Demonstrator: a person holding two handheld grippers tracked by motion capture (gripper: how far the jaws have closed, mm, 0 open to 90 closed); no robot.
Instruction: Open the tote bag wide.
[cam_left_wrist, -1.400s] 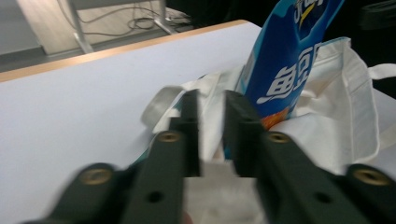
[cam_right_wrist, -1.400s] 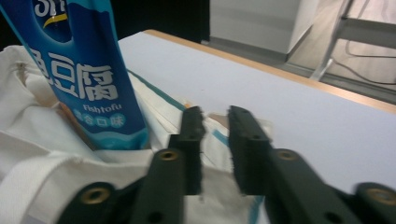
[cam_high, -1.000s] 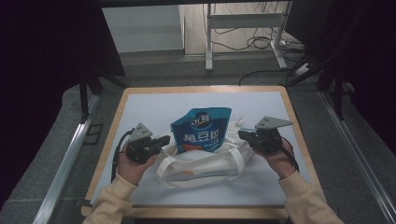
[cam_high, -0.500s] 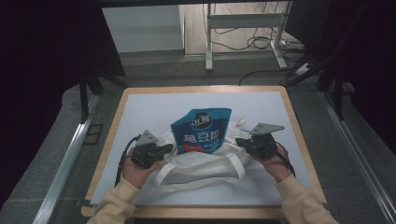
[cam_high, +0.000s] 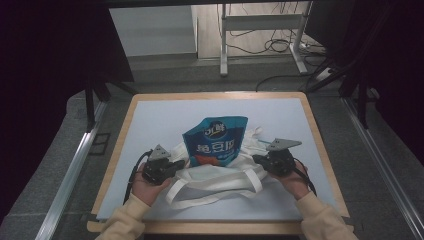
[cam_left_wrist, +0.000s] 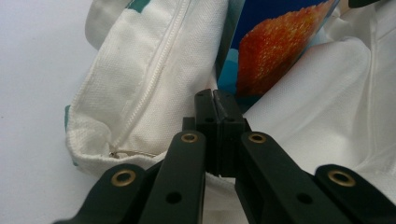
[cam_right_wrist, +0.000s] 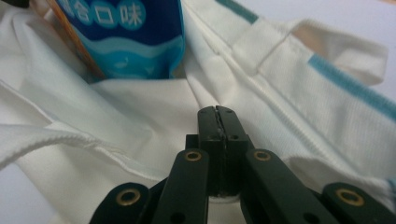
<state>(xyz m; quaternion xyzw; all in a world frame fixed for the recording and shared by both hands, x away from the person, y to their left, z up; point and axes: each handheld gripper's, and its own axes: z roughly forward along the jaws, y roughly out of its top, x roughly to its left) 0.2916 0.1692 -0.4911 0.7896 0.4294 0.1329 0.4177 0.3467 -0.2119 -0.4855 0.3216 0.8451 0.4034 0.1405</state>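
Two grippers, the left gripper (cam_high: 172, 165) and the right gripper (cam_high: 258, 159), sat with jaws pressed together, each apparently pinching the rim of the white tote bag (cam_high: 216, 176) at mid-table, while the blue snack pouch (cam_high: 216, 141) stood half inside its mouth, leaning toward the far side

snack pouch (cam_high: 216, 141) blocking tote bag (cam_high: 220, 177) mouth, mat (cam_high: 150, 120) open around
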